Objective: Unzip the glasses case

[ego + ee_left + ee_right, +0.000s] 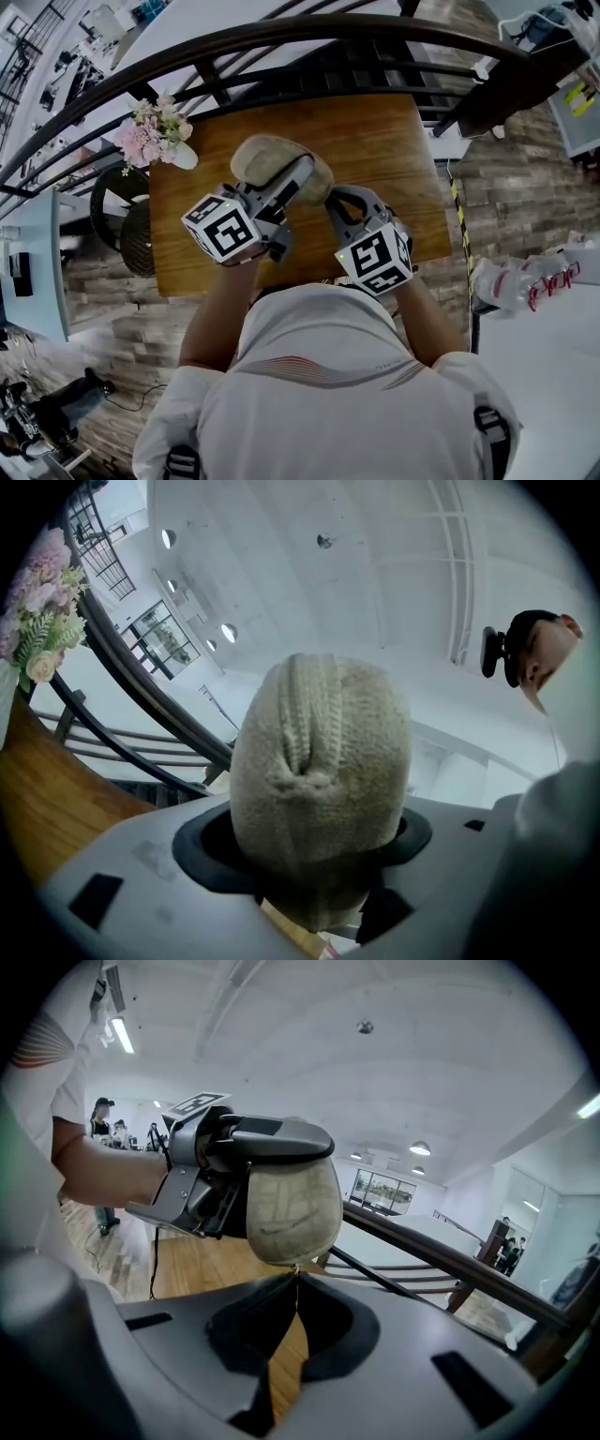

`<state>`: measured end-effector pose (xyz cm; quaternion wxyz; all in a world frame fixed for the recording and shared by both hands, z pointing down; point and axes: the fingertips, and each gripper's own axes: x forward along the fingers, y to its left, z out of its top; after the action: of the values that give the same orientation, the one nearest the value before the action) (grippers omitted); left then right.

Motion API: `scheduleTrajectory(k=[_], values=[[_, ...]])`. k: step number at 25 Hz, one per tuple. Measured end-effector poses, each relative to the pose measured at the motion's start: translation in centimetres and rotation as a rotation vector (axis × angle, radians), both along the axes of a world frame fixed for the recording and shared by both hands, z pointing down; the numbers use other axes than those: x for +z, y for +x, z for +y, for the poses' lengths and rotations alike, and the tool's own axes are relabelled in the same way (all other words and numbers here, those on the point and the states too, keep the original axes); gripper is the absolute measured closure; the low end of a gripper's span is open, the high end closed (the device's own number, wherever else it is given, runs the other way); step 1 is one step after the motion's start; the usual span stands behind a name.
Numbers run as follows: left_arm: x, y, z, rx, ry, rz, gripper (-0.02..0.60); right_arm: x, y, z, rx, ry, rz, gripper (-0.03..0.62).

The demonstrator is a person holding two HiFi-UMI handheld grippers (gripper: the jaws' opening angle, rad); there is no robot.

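Observation:
A beige fabric glasses case (272, 161) is held up over the wooden table (384, 141). My left gripper (302, 184) is shut on it: in the left gripper view the case (319, 761) fills the gap between the two pads, its zip seam facing the camera. My right gripper (336, 202) sits at the case's near right end. In the right gripper view its jaws (295, 1279) are closed together on the thin zipper pull (295, 1267) that hangs from the rounded end of the case (291, 1204). The left gripper's upper finger (281, 1138) lies over the case there.
A white vase of pink flowers (155, 133) stands at the table's far left corner. A dark curved railing (281, 42) runs behind the table. A dark wicker chair (131, 230) is at the left, and a white table (544, 366) with small items at the right.

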<state>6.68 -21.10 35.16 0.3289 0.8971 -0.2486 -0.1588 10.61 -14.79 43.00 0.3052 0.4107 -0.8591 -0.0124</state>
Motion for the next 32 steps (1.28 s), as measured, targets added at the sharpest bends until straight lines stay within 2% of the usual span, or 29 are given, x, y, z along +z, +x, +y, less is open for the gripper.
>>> scheduleTrajectory(k=[4, 13, 20, 25, 32], values=[[0.4, -0.2, 0.1, 0.005, -0.018, 0.008, 0.267, -0.1, 0.6, -0.2, 0.023, 0.02, -0.01, 0.542], [1.9, 0.1, 0.9, 0.057, -0.003, -0.041, 0.291, 1.0, 1.1, -0.3, 0.019, 0.017, 0.036, 0.542], [2.6, -0.5, 1.2, 0.081, -0.052, -0.012, 0.293, 0.7, 1.1, -0.4, 0.024, 0.055, 0.058, 0.543], [2.9, 0.2, 2.3, 0.151, -0.014, -0.085, 0.293, 0.3, 1.6, -0.7, 0.021, 0.08, 0.086, 0.543], [3.5, 0.5, 3.3, 0.281, -0.024, -0.168, 0.293, 0.0, 1.0, -0.2, -0.049, 0.135, 0.169, 0.543]])
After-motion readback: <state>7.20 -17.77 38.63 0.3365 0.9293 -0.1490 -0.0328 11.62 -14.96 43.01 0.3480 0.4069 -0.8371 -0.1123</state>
